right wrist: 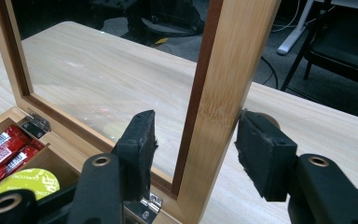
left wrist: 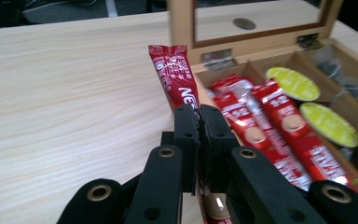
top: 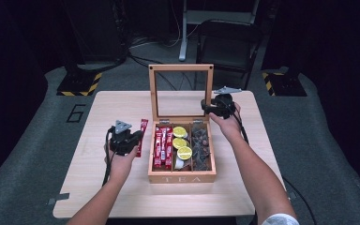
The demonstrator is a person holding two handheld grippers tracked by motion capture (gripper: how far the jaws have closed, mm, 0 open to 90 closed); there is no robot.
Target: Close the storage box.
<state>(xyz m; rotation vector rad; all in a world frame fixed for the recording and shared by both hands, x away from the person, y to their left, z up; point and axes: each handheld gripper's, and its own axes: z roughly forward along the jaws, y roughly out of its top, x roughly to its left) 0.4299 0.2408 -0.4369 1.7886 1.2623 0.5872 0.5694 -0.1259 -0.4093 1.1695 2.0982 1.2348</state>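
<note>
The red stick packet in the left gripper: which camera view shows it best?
The left gripper view: the red stick packet shows large, pinched between shut jaws. The high view shows it small beside the box.

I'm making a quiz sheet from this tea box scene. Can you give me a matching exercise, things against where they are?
Things:
1. red sachet
2. yellow capsules
3. dark tea bags
4. lid frame

Places:
A. box's middle compartment
B. between the right claw jaws
C. in the shut left claw
D. box's right compartment

Pairs: 1-C, 2-A, 3-D, 4-B
</note>
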